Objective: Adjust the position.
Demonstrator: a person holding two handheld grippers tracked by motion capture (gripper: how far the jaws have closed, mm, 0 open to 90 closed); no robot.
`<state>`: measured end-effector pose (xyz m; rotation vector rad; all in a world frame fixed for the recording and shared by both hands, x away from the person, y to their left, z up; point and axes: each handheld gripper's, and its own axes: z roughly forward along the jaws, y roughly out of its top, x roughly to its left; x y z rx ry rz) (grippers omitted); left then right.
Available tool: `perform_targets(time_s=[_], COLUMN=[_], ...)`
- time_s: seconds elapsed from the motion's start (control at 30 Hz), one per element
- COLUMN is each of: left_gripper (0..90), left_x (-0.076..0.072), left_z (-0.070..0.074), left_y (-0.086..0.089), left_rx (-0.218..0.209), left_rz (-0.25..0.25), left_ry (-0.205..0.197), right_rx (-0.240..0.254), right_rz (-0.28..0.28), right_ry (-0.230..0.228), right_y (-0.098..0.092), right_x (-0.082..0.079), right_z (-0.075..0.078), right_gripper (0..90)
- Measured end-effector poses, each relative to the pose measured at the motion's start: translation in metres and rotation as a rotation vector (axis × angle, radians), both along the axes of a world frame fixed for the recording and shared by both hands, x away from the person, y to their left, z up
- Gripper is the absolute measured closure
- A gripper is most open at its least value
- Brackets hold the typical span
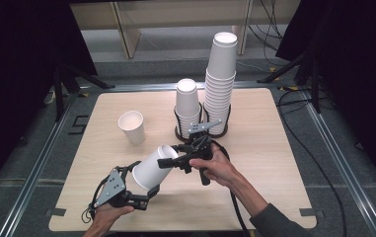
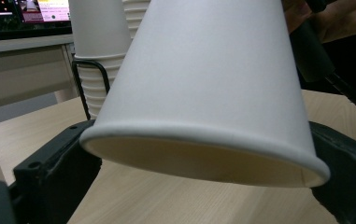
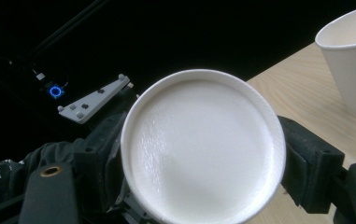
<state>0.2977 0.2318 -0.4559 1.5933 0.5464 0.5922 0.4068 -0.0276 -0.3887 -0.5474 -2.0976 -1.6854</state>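
A white paper cup point(image 1: 153, 168) lies tilted in the air above the front of the table, held at both ends. My left gripper point(image 1: 143, 180) is at its mouth. In the left gripper view the jaws press on the cup point(image 2: 203, 84) just behind the rim on either side. My right gripper point(image 1: 173, 160) is at its base. In the right gripper view the cup's round bottom point(image 3: 203, 149) faces the camera and the jaws touch it on both sides.
A single upright cup point(image 1: 131, 127) stands left of centre on the wooden table point(image 1: 264, 148). Behind the hands, a short stack point(image 1: 187, 101) and a tall stack point(image 1: 221, 74) of cups sit in a black wire holder point(image 1: 203, 132). Cables trail off to the right.
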Motion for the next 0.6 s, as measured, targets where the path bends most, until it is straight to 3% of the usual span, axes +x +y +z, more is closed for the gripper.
perform_targets(time_s=[0.03,0.23,0.33,0.4,0.43,0.57,0.6], left_gripper=[2.4,5.4,8.3,9.9,10.5,12.6,13.2], left_x=[-0.0015,-0.0010,-0.0015,0.0002,-0.0011,-0.0022,-0.0027], left_z=[0.0014,0.0017,0.0033,0.0023,0.0037,0.0046,0.0049], left_y=[0.0019,0.0027,0.0045,0.0030,0.0046,0.0043,0.0040], left_rx=[0.026,0.013,0.036,0.012,0.046,0.073,0.082], left_rz=[0.008,0.000,0.001,-0.011,-0.001,-0.012,-0.011], left_ry=[0.010,-0.001,0.003,-0.009,0.002,0.002,0.005], right_rx=[0.002,0.005,0.009,0.007,-0.001,-0.042,-0.058], right_rz=[0.000,0.001,0.009,0.007,0.004,0.015,0.015], right_ry=[-0.002,0.009,0.022,0.021,0.023,-0.028,-0.061], right_y=[0.0001,-0.0002,-0.0006,-0.0009,-0.0012,-0.0013,-0.0022], right_x=[0.0001,0.0002,0.0013,0.0012,-0.0002,-0.0021,-0.0022], right_z=[-0.0002,-0.0008,-0.0017,-0.0014,-0.0001,0.0042,0.0055], right_gripper=[25.5,25.4,25.1,24.8,24.5,23.6,23.4])
